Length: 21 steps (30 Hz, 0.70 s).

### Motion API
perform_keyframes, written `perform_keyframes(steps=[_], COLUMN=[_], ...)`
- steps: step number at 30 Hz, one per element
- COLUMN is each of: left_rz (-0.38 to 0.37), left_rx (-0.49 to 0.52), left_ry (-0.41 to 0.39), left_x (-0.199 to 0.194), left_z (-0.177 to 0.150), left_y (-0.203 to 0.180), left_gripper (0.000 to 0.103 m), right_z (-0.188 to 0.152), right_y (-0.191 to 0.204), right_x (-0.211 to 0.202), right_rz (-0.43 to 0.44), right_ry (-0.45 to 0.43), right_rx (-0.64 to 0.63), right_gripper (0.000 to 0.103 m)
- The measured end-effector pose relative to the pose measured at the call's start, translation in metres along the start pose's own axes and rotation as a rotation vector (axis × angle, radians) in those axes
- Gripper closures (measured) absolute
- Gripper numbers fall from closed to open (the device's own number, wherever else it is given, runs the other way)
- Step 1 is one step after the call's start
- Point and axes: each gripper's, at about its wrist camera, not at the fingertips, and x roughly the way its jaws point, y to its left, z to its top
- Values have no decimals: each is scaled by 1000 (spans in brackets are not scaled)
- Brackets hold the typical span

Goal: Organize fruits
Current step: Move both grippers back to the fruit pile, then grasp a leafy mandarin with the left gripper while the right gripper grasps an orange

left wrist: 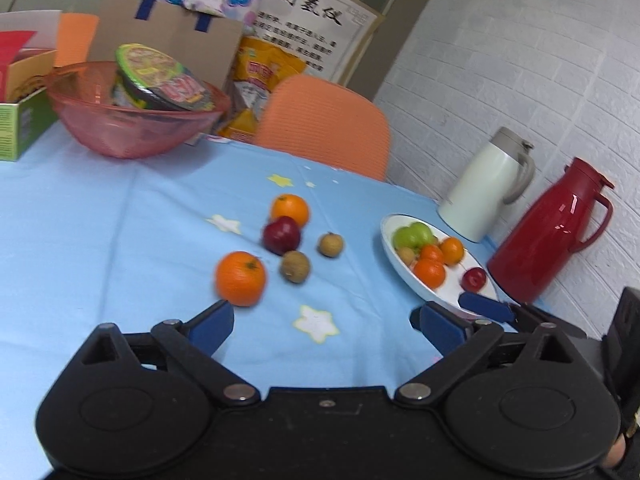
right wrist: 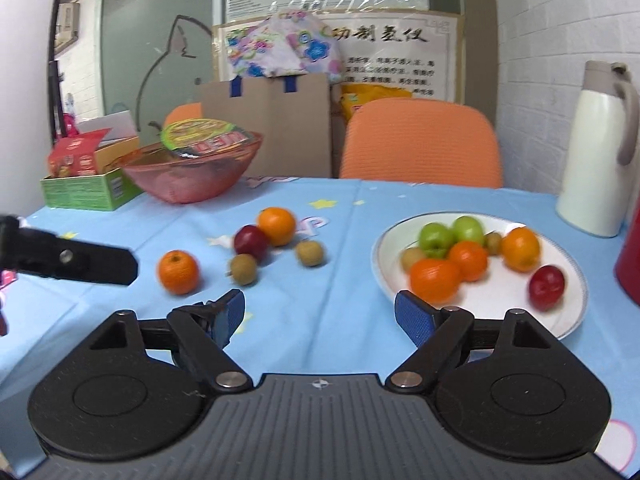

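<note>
Lying loose on the soft blue tablecloth [right wrist: 328,320], printed with pale stars and creased in long folds, are five pieces of fruit: a dimpled orange [right wrist: 178,272] nearest the left, a glossy dark red apple [right wrist: 250,241], a second orange [right wrist: 277,226] touching the apple from behind, and two small round brown fruits with a rough, dull skin [right wrist: 243,269] [right wrist: 309,253].

To the right stands a shallow white plate [right wrist: 496,300] of smooth glazed ware with a thin dark rim line. It holds two waxy green apples [right wrist: 436,238], three oranges [right wrist: 434,280], a small red fruit [right wrist: 546,287] and a couple of the brown ones.

The right gripper [right wrist: 319,314] hangs over the cloth between the loose fruit and the plate, its ribbed blue pads spread wide with nothing between them. The left gripper [left wrist: 322,322] is likewise spread apart and empty, its left pad just beside the near orange [left wrist: 240,278].

Behind stand a translucent pink plastic bowl [right wrist: 192,178] holding a foil-lidded noodle cup [right wrist: 208,136], a green cardboard box [right wrist: 86,190], an orange ribbed chair back [right wrist: 420,144], a matte cream jug [right wrist: 596,152] and a shiny red jug [left wrist: 552,224].
</note>
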Motion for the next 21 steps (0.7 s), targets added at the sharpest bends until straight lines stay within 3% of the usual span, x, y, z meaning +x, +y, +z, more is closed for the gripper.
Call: perform_keyframes(steps=[7, 19, 21], left_rz=[48, -53, -65], left_rx=[-20, 17, 12], left_ry=[-2, 100, 119], left_x=[2, 46, 51], left_z=[10, 37, 39], left_y=[22, 39, 43], left_gripper=[0, 0, 11], right_z=[-7, 6, 9], right_y=[32, 74, 76], right_x=[9, 50, 60], right_rz=[125, 176, 178], right_ry=[59, 106, 125], right_rx=[27, 2, 12], right_gripper=[0, 0, 0])
